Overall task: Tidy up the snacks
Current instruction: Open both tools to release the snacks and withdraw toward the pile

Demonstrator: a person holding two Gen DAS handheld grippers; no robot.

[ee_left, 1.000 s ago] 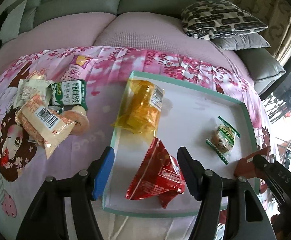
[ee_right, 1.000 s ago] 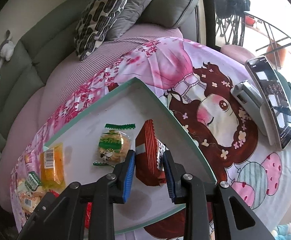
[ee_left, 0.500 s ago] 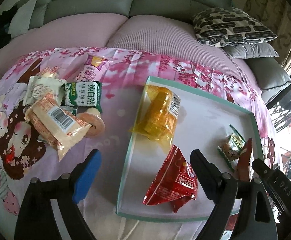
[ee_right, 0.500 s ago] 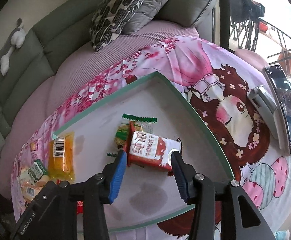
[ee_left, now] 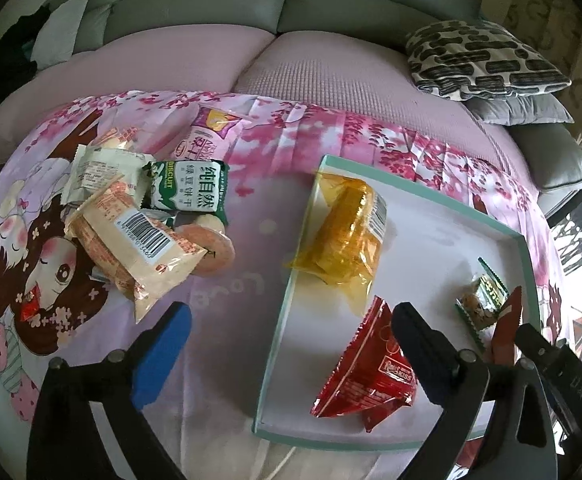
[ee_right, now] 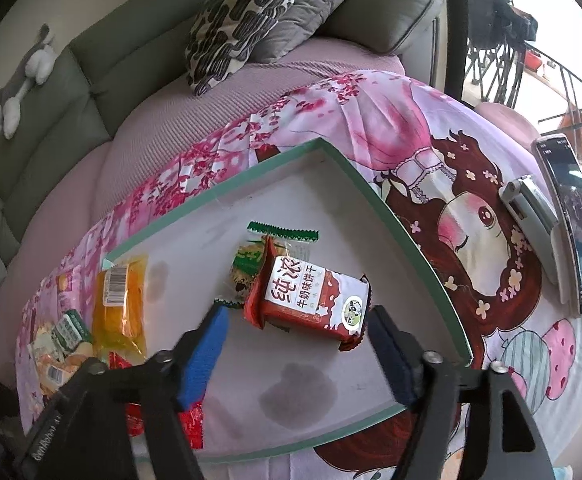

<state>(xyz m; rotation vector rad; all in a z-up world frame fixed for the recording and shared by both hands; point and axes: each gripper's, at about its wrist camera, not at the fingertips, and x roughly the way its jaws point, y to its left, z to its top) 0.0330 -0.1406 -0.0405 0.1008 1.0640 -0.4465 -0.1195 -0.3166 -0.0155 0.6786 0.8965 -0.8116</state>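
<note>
Both my grippers had jaws just opening: right gripper (ee_right: 297,354) apart, red biscuit pack (ee_right: 311,300) lying loose in the tray (ee_right: 403,236); left gripper (ee_left: 291,346) wide apart, gripping nothing.

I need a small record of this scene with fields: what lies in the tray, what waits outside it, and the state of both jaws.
tray: white, teal rim, on the pink printed cloth
in tray: yellow packet, red foil packet, green-edged snack, red-and-white biscuit pack
outside tray: snack pile on the cloth
left gripper: jaws just opened, empty
right gripper: jaws just opened, biscuit pack released
</note>
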